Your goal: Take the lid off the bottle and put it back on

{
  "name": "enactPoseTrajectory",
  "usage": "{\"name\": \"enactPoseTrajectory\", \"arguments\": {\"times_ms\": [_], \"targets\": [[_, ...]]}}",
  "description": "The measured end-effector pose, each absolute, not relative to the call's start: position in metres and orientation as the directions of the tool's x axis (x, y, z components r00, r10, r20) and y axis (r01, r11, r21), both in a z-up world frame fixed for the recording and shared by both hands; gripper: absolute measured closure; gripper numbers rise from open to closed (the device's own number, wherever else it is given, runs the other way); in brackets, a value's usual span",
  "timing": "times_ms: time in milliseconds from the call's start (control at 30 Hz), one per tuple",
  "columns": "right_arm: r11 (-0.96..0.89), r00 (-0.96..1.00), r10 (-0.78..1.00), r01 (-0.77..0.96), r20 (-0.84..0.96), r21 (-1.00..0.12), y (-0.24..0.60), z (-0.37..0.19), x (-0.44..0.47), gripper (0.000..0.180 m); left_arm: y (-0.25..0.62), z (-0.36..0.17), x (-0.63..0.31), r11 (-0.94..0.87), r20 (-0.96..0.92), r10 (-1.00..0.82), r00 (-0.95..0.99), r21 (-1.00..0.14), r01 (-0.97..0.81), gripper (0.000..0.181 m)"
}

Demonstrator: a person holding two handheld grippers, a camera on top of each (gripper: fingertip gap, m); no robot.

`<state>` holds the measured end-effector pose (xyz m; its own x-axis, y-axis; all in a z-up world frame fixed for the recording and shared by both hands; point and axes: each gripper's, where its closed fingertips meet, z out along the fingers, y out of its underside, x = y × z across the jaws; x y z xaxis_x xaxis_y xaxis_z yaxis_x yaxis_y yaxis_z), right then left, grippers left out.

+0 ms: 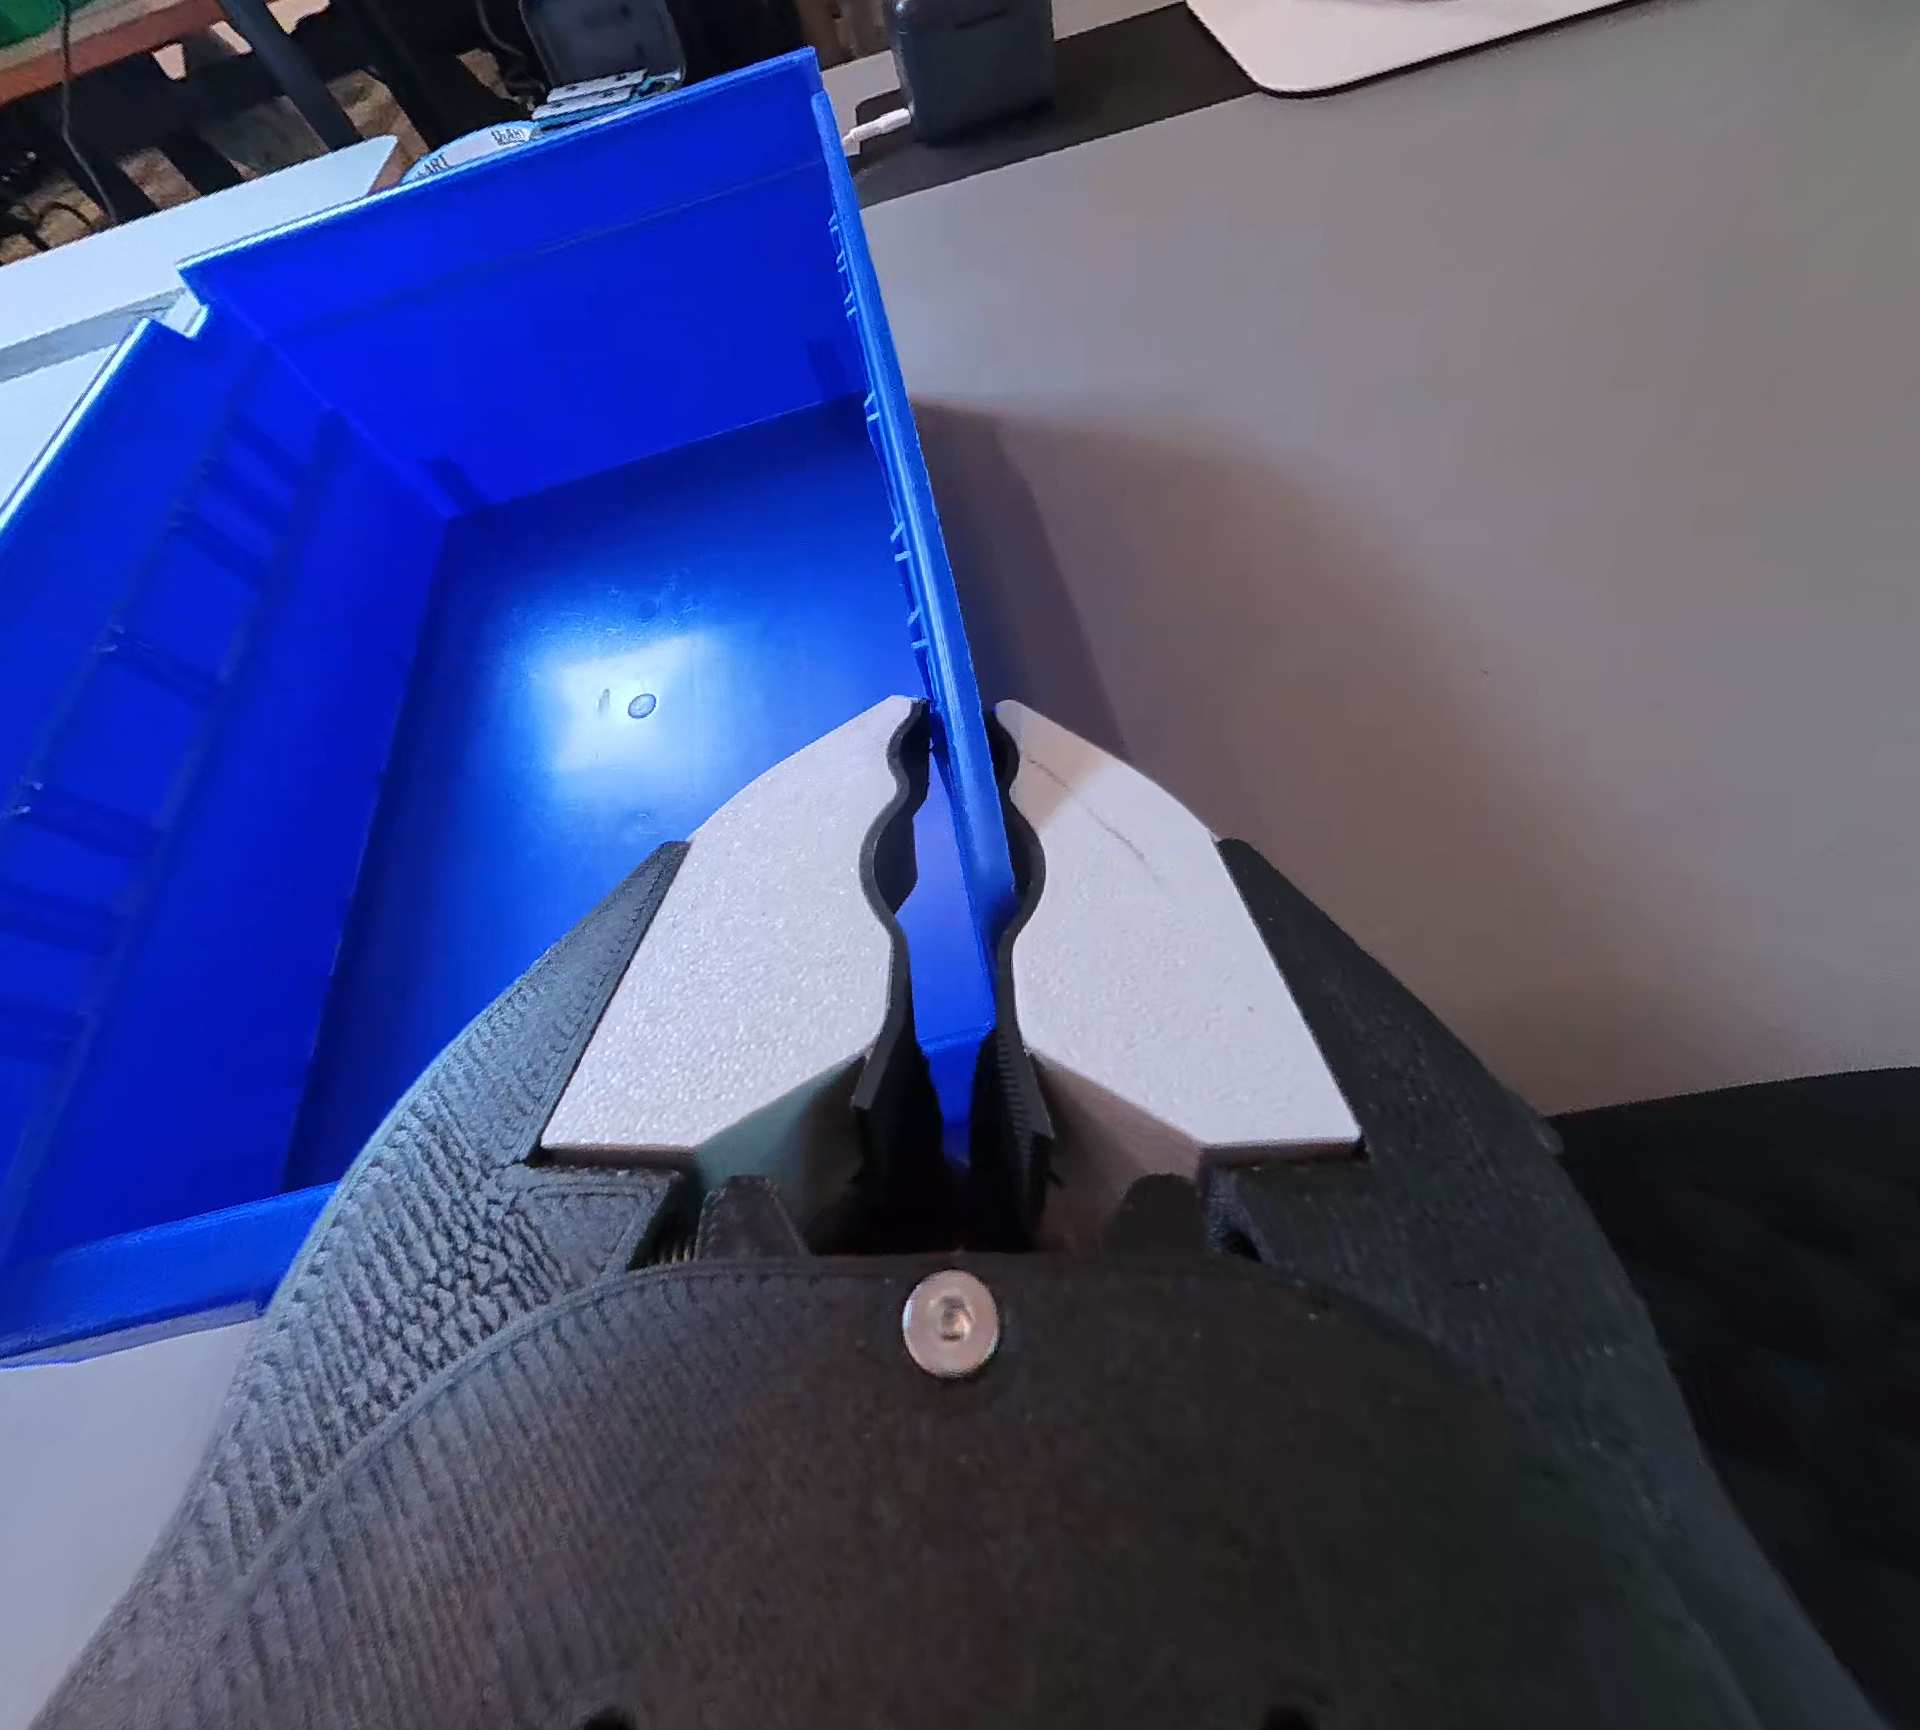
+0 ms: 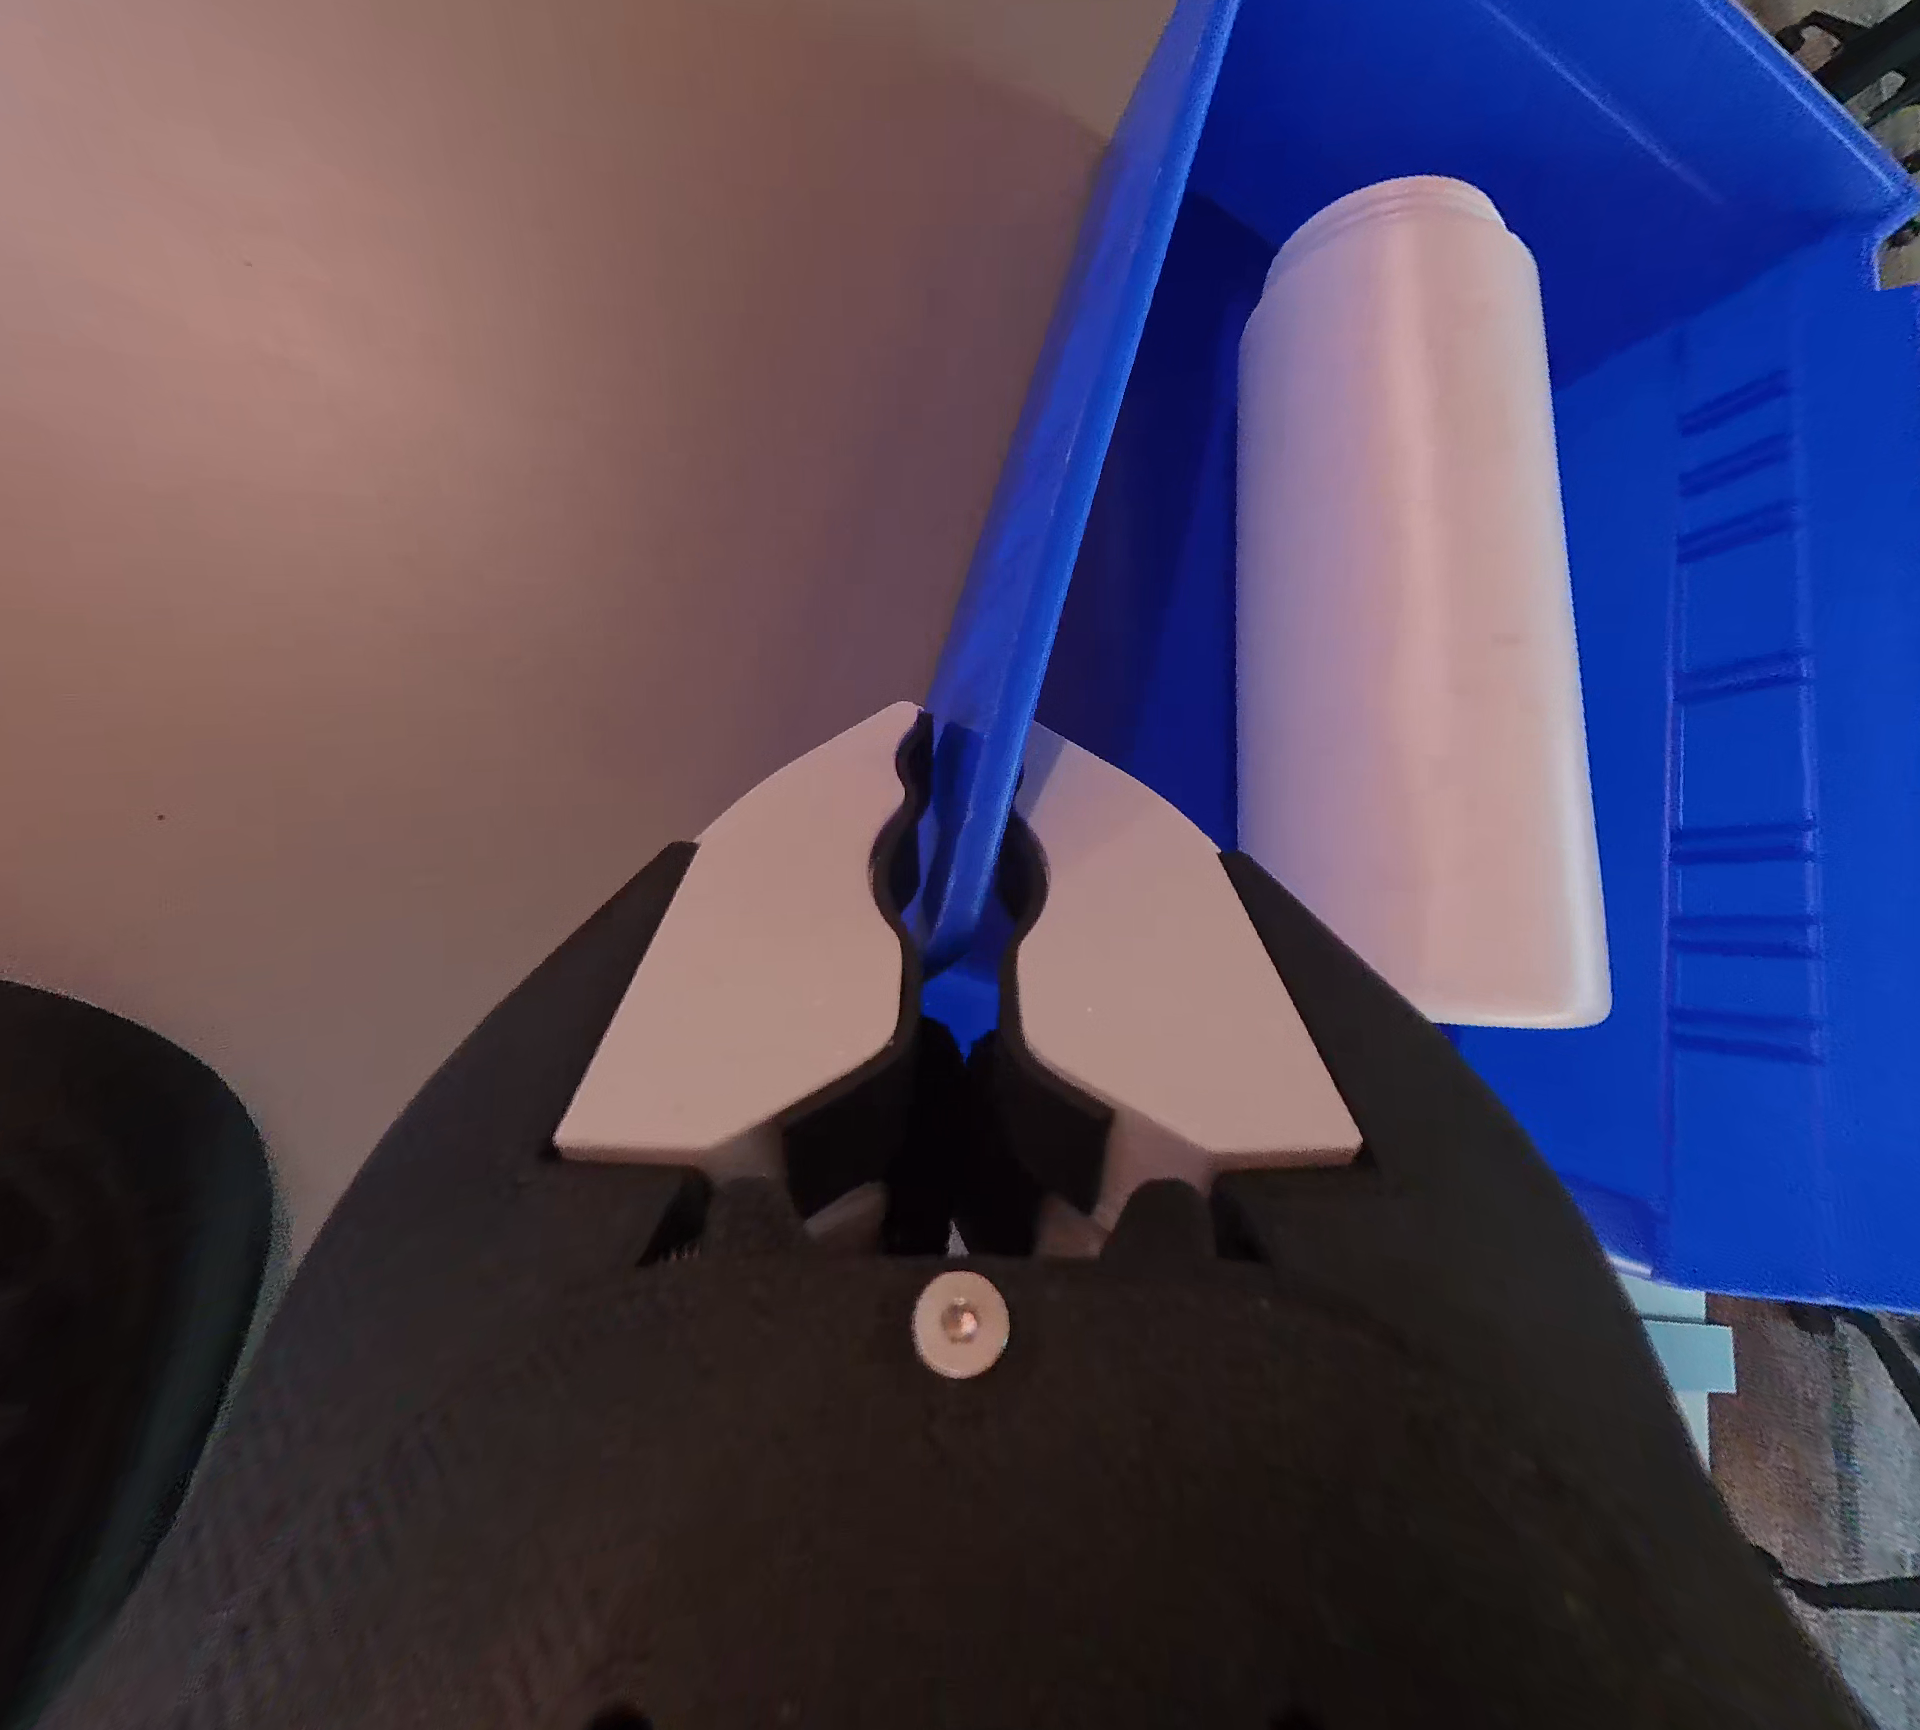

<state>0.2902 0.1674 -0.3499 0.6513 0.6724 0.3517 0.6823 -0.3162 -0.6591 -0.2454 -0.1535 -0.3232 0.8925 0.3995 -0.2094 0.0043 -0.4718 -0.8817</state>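
So both grippers are busy with the bin rather than the bottle right now. The left gripper is clamped onto the thin side wall of the glossy blue plastic bin, one grey finger inside and one outside. The right gripper is pinched onto a wall of the same bin, same way.

The pale white plastic bottle is lying on its side on the bin floor, just beside the wall the right gripper holds. Its far end looks like a bare threaded neck with no lid on it, and I can't spot a lid anywhere in either view. The left view shows only a bare part of the bin floor.

My read: the lid seems to be off already, so putting it back on is what's left, but neither gripper is on the bottle. The bin sits on a grey tabletop.
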Motion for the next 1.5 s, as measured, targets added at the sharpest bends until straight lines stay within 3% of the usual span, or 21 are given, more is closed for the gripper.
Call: {"name": "enactPoseTrajectory", "arguments": {"times_ms": [600, 1500], "targets": [[-0.252, 0.542, 0.748, 0.766, 0.383, -0.592, 0.144, -0.350, 0.233, 0.166, -0.130, -0.324, -0.218, -0.506, -0.236, 0.270, 0.933, -0.860, -0.071, 0.170], [-0.116, 0.402, 0.846, 0.780, 0.350, -0.614, 0.096, -0.349, 0.119, 0.165, -0.048, -0.326, -0.135, -0.482, -0.227, 0.070, 0.971, -0.860, -0.166, 0.170]]}}
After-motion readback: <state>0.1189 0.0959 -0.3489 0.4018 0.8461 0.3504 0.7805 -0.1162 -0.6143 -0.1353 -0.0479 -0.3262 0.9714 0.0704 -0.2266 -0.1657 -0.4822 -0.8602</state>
